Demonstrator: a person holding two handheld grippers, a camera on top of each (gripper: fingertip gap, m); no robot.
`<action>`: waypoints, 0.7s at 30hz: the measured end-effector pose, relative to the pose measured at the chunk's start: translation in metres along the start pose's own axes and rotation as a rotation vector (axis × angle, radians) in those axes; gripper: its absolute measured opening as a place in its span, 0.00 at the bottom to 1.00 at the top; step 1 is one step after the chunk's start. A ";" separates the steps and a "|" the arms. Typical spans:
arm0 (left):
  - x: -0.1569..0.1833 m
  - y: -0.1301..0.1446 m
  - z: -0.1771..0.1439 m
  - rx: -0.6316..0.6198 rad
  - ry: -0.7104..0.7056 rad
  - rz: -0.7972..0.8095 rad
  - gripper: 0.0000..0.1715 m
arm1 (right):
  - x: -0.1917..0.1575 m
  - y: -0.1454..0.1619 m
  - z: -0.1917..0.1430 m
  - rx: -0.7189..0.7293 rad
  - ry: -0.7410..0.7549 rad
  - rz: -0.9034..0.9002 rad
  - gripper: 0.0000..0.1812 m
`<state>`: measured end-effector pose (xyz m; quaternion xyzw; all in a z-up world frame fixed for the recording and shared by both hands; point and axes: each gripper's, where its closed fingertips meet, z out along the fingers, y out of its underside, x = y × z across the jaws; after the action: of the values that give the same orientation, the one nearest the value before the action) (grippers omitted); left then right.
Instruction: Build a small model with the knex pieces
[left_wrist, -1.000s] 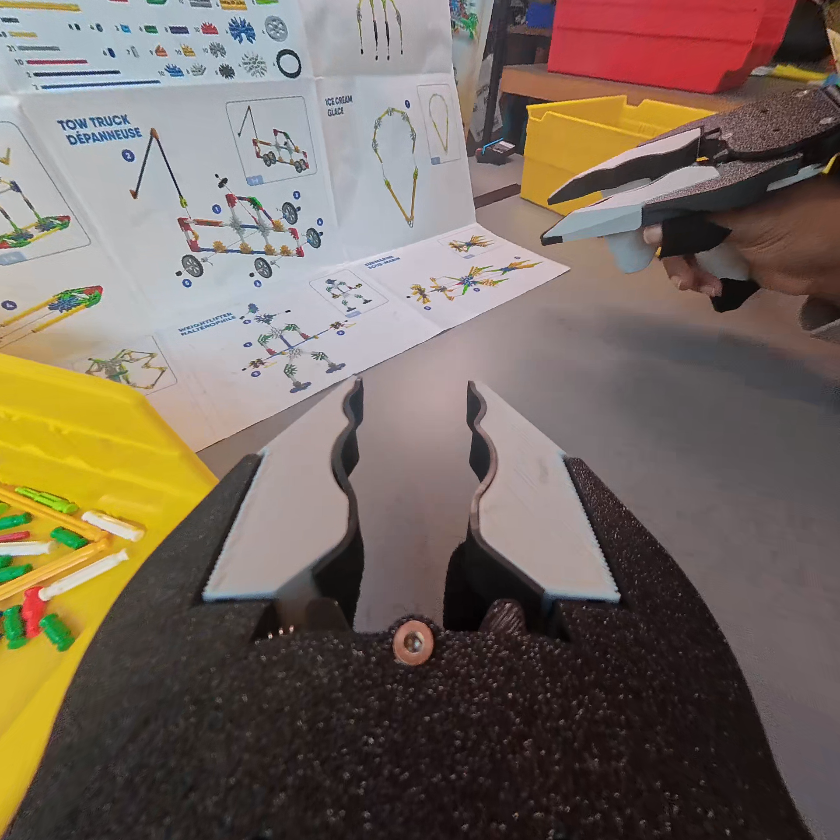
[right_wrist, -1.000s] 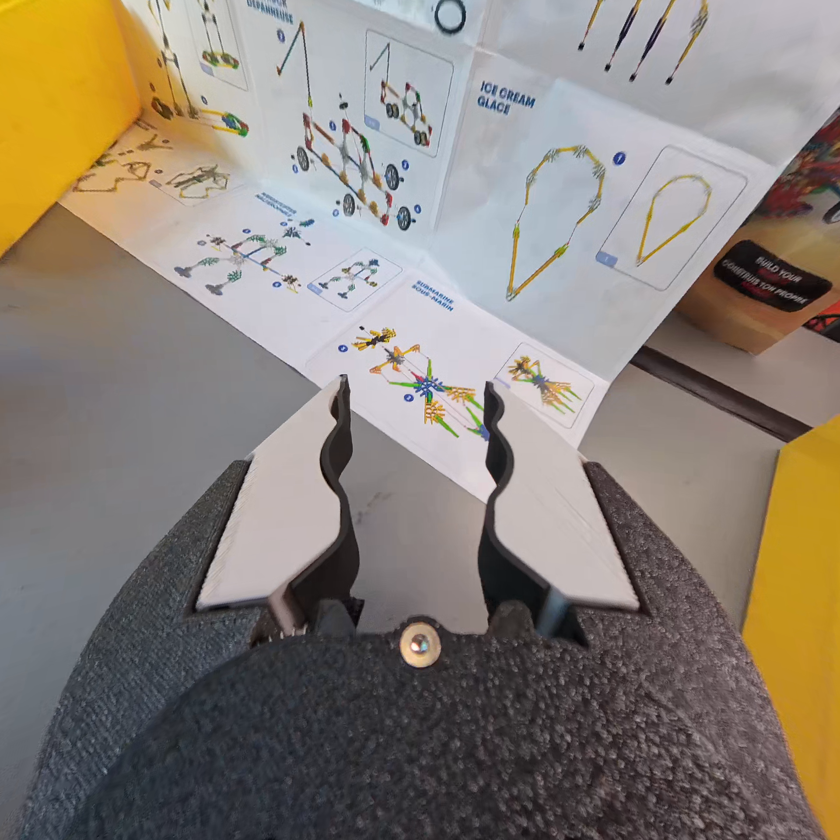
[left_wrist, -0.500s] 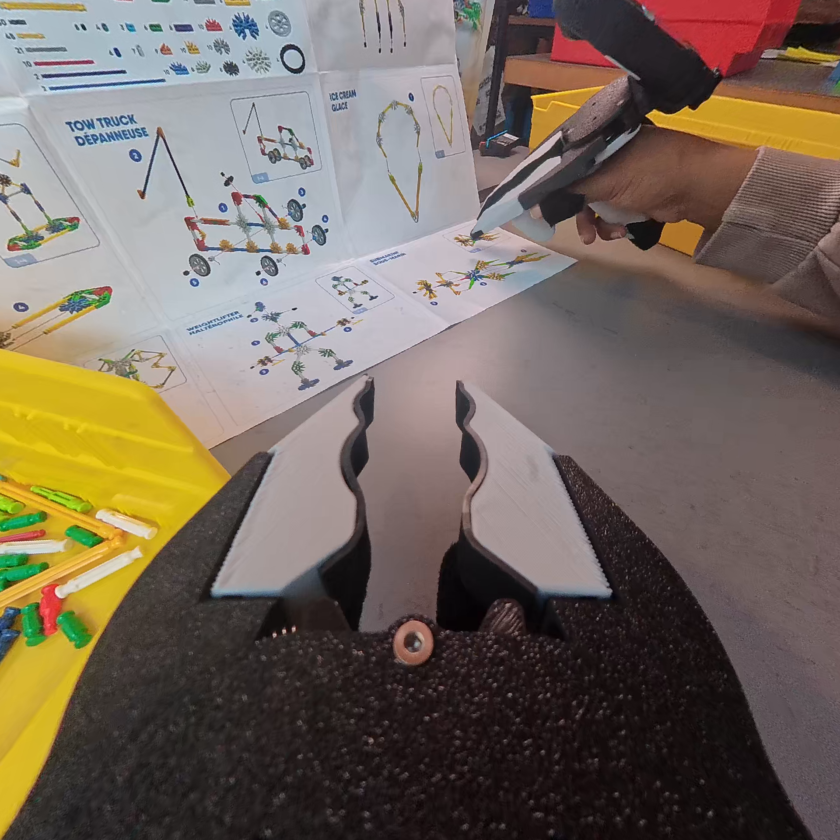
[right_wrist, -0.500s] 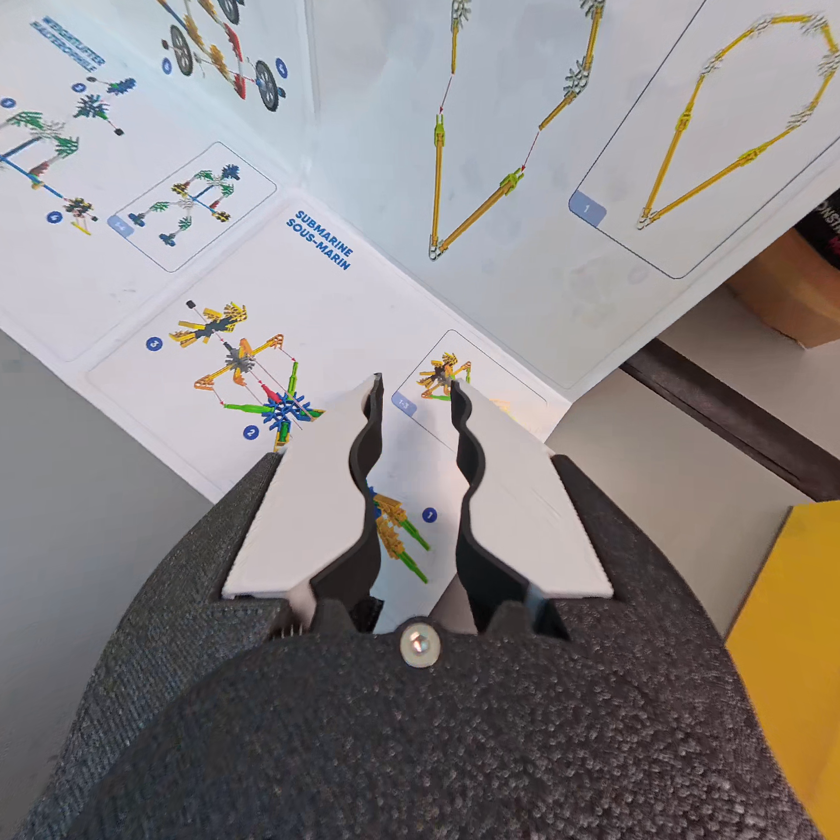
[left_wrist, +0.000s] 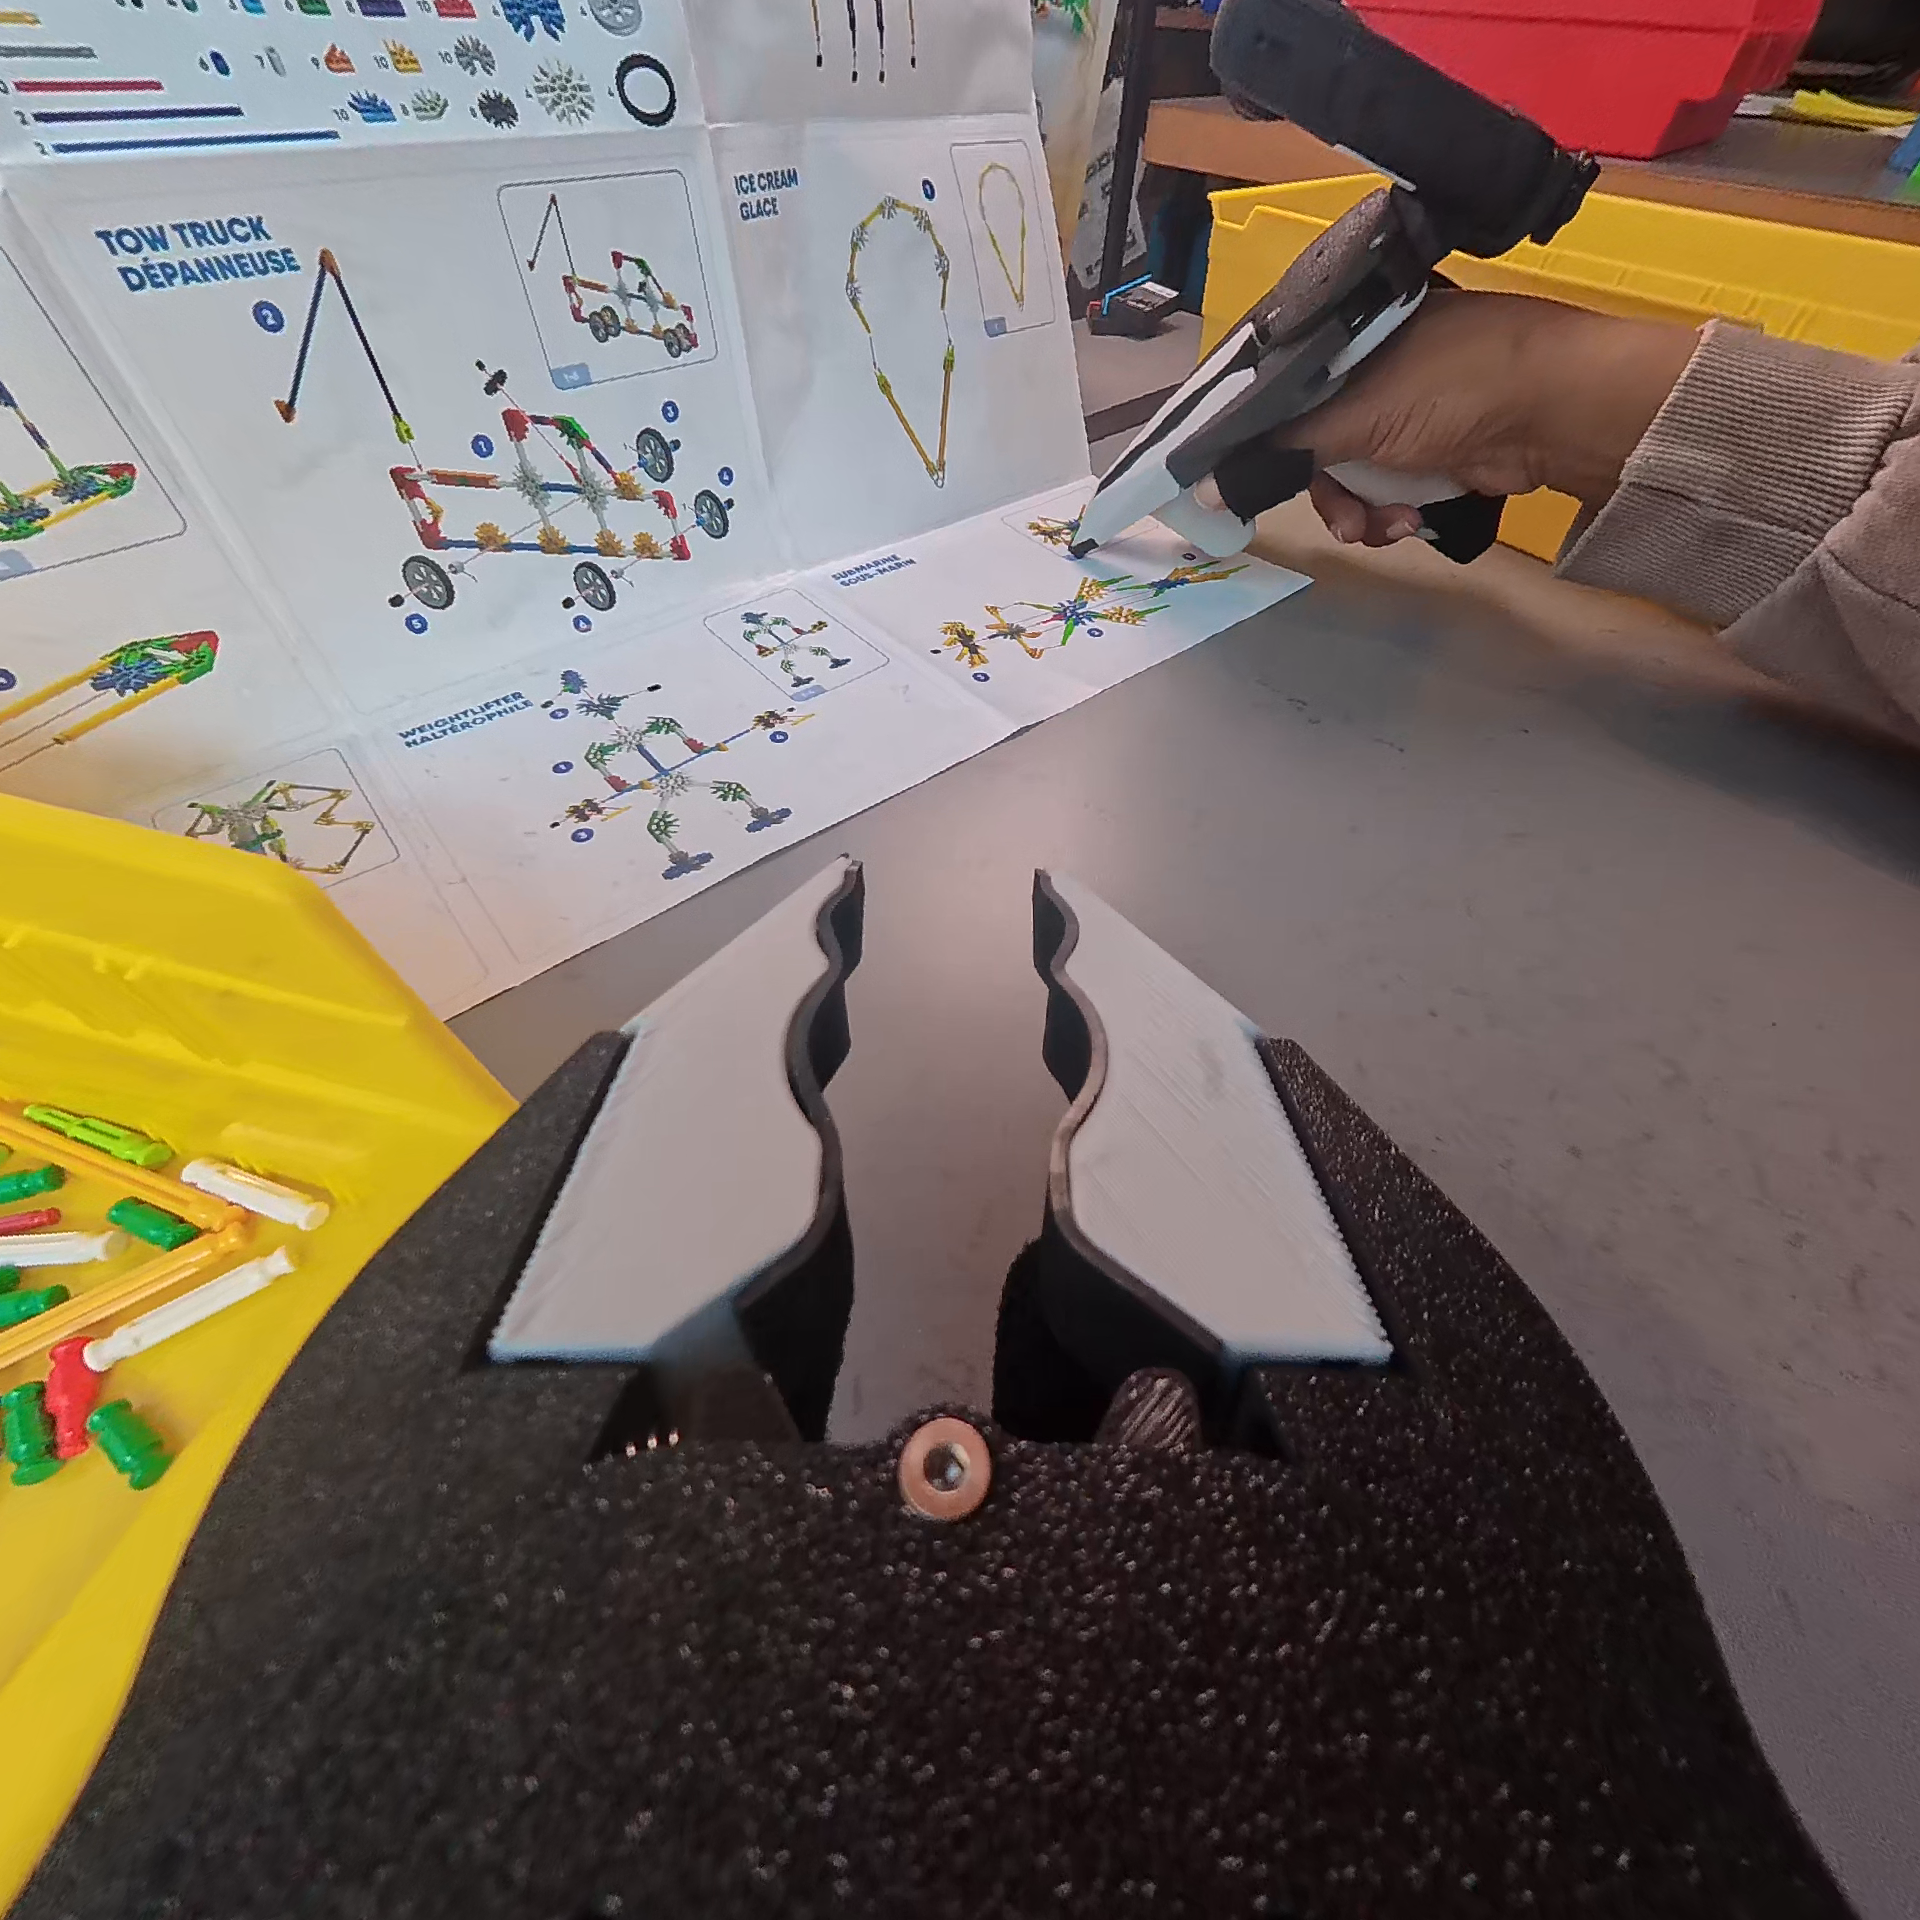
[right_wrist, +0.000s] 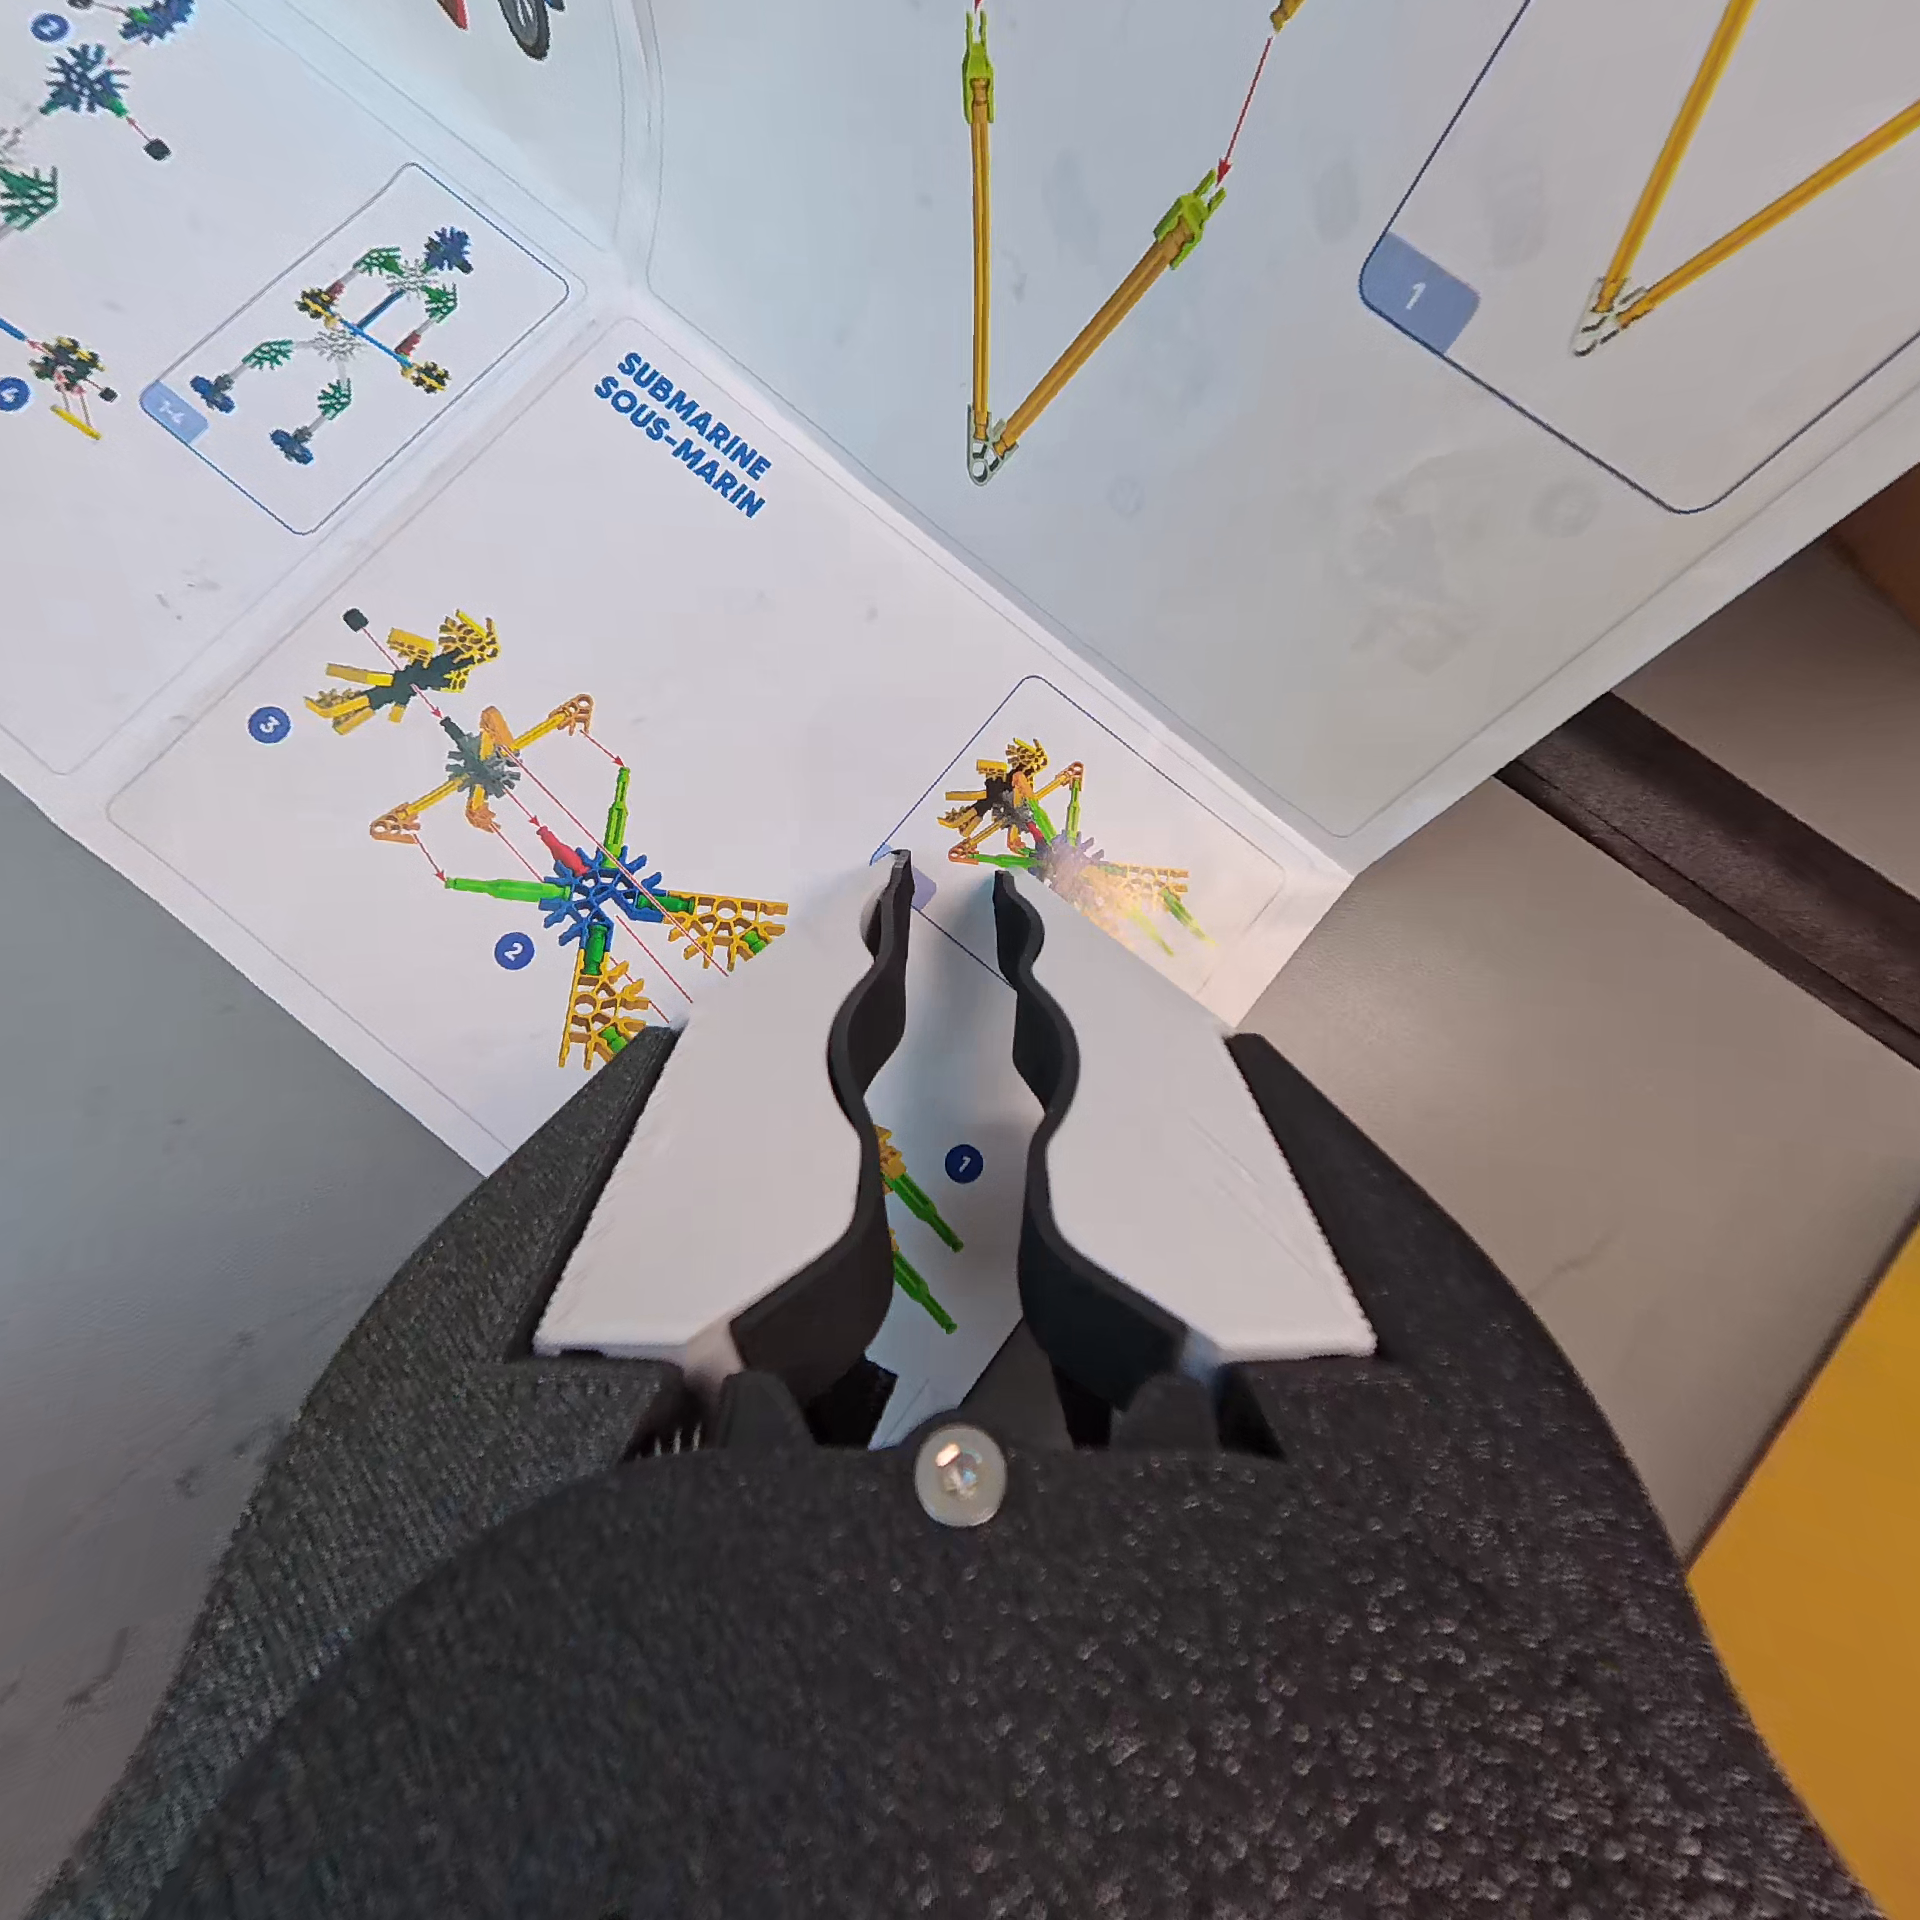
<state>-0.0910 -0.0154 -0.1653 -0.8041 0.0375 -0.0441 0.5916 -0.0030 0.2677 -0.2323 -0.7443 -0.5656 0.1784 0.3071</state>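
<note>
Over the instruction sheet, R side: right gripper (right_wrist: 948, 883) tips down at the flat lower flap, near its R corner.
Landmark: instruction sheet (left_wrist: 644, 540), a big white fold-out w/ coloured build diagrams; upper part stands up, lower flap lies flat on the grey table (left_wrist: 1455, 987).
R fingers: narrow gap, not closed; nothing between them, only printed paper shows through. L fingertip (right_wrist: 896, 873) sits at the corner of a small boxed diagram. In the left wrist view the tips (left_wrist: 1086, 542) look to be touching the sheet; contact vs. just above, can't tell for sure.
R axis: fingers slant steeply down and toward the sheet's fold; a hand (left_wrist: 1455, 426) w/ a ribbed beige sleeve (left_wrist: 1766, 499) holds the grip.
L gripper: left gripper (left_wrist: 945, 883) sits low over bare table, just short of the sheet's front edge, fingers pointing at the sheet. Moderately open, empty.
Nearer to sheet: R gripper is on it; L gripper is off it, well apart from R.
Yellow tray (left_wrist: 208, 987): L of the left gripper, overlapping the sheet's front-L part; holds loose rods (left_wrist: 177, 1320) and connectors in white, green, red, yellow.
Beyond the sheet's R edge: yellow bin (left_wrist: 1714, 260), red bin (left_wrist: 1621, 62) behind it.
R wrist view extras: yellow edge (right_wrist: 1839, 1558) at lower R, dark strip (right_wrist: 1714, 831) past the sheet's corner.
</note>
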 end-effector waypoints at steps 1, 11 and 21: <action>0.000 0.000 0.000 -0.002 0.000 -0.001 0.19 | 0.000 0.000 0.000 0.002 0.002 -0.001 0.08; -0.003 0.013 0.006 -0.082 -0.013 -0.006 0.21 | -0.028 -0.028 -0.012 0.135 -0.046 -0.109 0.16; 0.002 0.022 0.009 -0.141 0.003 0.009 0.23 | -0.062 -0.014 0.004 0.057 -0.145 -0.157 0.18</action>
<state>-0.0886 -0.0140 -0.1892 -0.8436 0.0447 -0.0398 0.5337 -0.0342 0.2118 -0.2317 -0.6737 -0.6376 0.2232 0.2997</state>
